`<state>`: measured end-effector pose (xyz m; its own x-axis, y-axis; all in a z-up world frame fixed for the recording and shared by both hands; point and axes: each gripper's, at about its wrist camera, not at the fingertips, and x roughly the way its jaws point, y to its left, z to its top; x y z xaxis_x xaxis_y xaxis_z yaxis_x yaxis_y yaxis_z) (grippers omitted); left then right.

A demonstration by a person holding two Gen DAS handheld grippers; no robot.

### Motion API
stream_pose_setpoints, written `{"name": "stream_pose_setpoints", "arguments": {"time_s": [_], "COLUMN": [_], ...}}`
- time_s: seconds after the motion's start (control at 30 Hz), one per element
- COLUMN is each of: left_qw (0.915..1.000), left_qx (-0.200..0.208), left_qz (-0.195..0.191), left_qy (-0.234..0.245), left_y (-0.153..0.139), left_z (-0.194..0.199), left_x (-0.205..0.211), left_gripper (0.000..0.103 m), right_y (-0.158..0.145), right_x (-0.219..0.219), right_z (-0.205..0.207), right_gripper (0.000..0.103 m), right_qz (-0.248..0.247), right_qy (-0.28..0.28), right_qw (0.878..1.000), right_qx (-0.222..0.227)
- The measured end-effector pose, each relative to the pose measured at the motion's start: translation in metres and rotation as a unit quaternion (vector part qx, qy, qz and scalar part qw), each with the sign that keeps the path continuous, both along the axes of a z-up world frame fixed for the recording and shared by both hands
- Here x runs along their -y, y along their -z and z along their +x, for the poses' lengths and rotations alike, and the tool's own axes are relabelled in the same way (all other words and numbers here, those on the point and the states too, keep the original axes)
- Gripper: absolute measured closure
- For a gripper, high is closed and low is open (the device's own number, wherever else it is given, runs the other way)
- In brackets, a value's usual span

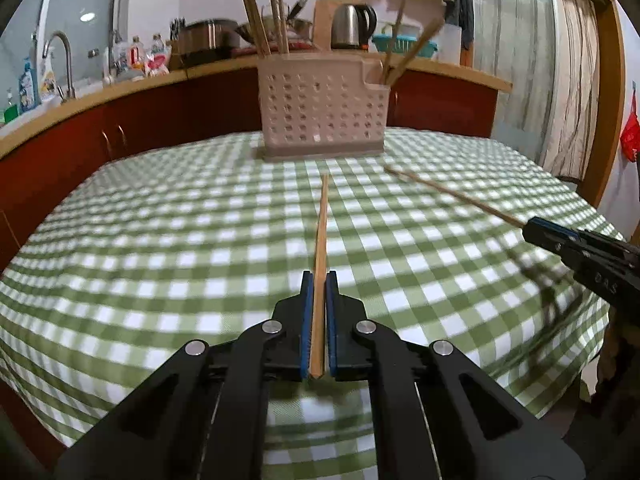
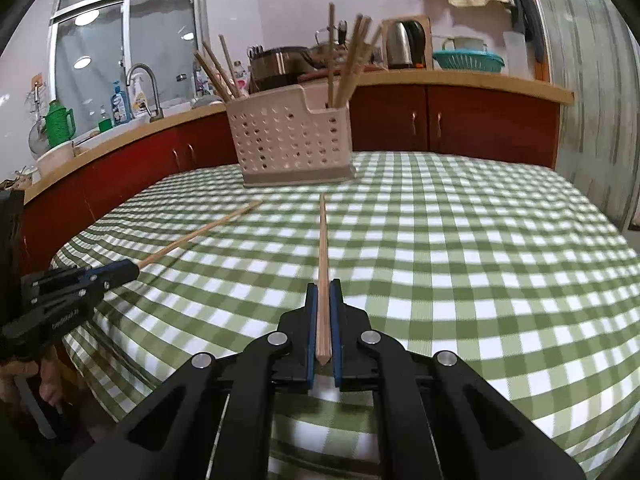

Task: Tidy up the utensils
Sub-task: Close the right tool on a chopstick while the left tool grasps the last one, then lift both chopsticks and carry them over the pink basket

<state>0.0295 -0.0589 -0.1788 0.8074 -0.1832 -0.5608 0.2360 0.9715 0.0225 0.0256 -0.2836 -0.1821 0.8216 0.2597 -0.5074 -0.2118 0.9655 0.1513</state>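
My left gripper (image 1: 319,277) is shut on a wooden chopstick (image 1: 322,232) that points straight ahead above the green checked tablecloth (image 1: 180,220). My right gripper (image 2: 323,283) is likewise shut on a second chopstick (image 2: 322,240), aimed the same way. Each gripper shows in the other view: the right gripper (image 1: 530,227) at the right edge with its chopstick (image 1: 452,194), the left gripper (image 2: 134,270) at the left with its chopstick (image 2: 200,234). Beyond both tips stands a beige perforated utensil caddy (image 1: 324,108) (image 2: 292,140) at the table's far edge, with several chopsticks upright in its left and right compartments.
Behind the table runs a red-fronted kitchen counter (image 2: 460,80) with a sink tap (image 2: 144,80), bottles, a pot, a kettle (image 1: 354,26) and a teal basket (image 2: 468,60). A curtain (image 1: 568,80) hangs at the right. A hand (image 2: 24,376) holds the left gripper's handle.
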Motion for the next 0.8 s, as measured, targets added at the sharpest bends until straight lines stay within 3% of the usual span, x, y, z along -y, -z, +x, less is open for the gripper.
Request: {"name": "stream_pose_setpoints", "arguments": {"time_s": [0.4, 0.8], "left_qw": [0.9968, 0.9935], "left_qx": [0.079, 0.110], "left_qz": [0.005, -0.006], "left_qy": [-0.016, -0.030], "left_y": [-0.056, -0.099], "left_z": [-0.009, -0.011], "left_x": [-0.010, -0.023], "left_gripper": [0.097, 0.097], "right_y": [-0.058, -0.097], "right_x": [-0.002, -0.003], "right_z": [-0.009, -0.013], "right_gripper": [0.096, 0.096], "right_qz": [-0.002, 0.003], "right_qy": [0.002, 0.004], "right_qw": [0.998, 0.995], "right_qx": [0.070, 0.105]}}
